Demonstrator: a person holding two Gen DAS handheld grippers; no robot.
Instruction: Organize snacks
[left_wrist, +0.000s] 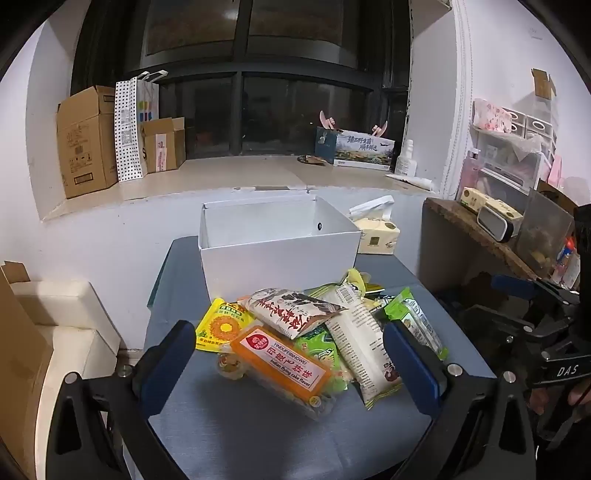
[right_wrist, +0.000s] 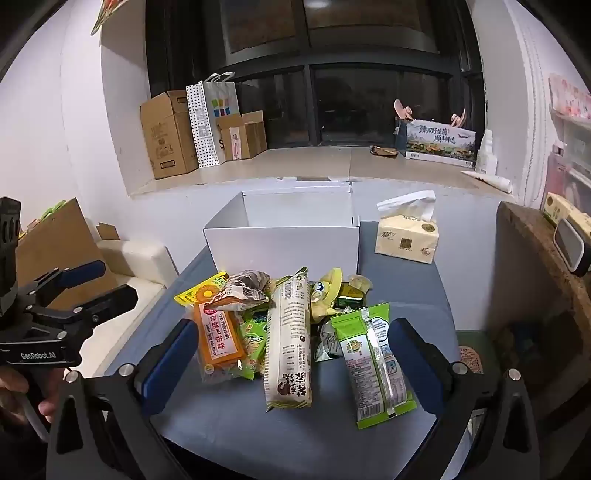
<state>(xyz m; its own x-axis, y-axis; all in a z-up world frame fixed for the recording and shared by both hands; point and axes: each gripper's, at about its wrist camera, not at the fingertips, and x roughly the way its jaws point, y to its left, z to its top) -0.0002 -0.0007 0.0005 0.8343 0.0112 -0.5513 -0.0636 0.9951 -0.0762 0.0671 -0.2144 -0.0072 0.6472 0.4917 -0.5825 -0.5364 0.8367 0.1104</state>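
A pile of snack packs lies on the grey-blue table (left_wrist: 240, 424) in front of an open white box (left_wrist: 277, 251), which also shows in the right wrist view (right_wrist: 284, 240). The pile holds an orange pack (left_wrist: 280, 363), a long white pack (left_wrist: 360, 339), a green pack (right_wrist: 373, 362) and a yellow pack (left_wrist: 221, 323). My left gripper (left_wrist: 291, 350) is open and empty, just above the near side of the pile. My right gripper (right_wrist: 291, 350) is open and empty, hovering over the pile; the orange pack (right_wrist: 219, 334) and white pack (right_wrist: 288, 343) lie between its fingers.
A tissue pack (right_wrist: 406, 236) stands right of the box. Cardboard boxes (left_wrist: 88, 140) and a dotted bag (left_wrist: 127, 129) stand on the window ledge. A wooden shelf (left_wrist: 480, 229) with clutter is on the right. A cream seat (left_wrist: 66, 332) sits to the left.
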